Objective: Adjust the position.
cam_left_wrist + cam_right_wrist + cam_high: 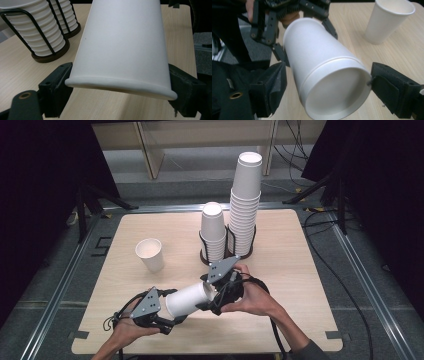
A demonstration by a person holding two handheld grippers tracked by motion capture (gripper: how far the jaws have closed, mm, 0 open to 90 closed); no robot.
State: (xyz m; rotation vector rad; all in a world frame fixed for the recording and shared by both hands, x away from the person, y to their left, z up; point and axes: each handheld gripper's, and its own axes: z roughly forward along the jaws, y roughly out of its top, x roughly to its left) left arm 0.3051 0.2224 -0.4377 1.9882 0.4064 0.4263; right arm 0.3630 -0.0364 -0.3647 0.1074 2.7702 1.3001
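High view: white paper cup (187, 298) lies sideways above light wood table (295, 270), held between both grippers. Left gripper (167, 312) jaws clamped on cup's rim end. Right gripper (212, 297) at base end; in right gripper view jaws flank base w/ slight gaps, contact unclear. Second white paper cup (150, 254) upright nearby; stacked white cups in black wire holders (230, 237) behind.

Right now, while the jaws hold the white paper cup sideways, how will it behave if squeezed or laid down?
The paper cup looks thin-walled, so it probably dents under a tight squeeze. Being tapered and round, it would likely roll in a curve on the table.
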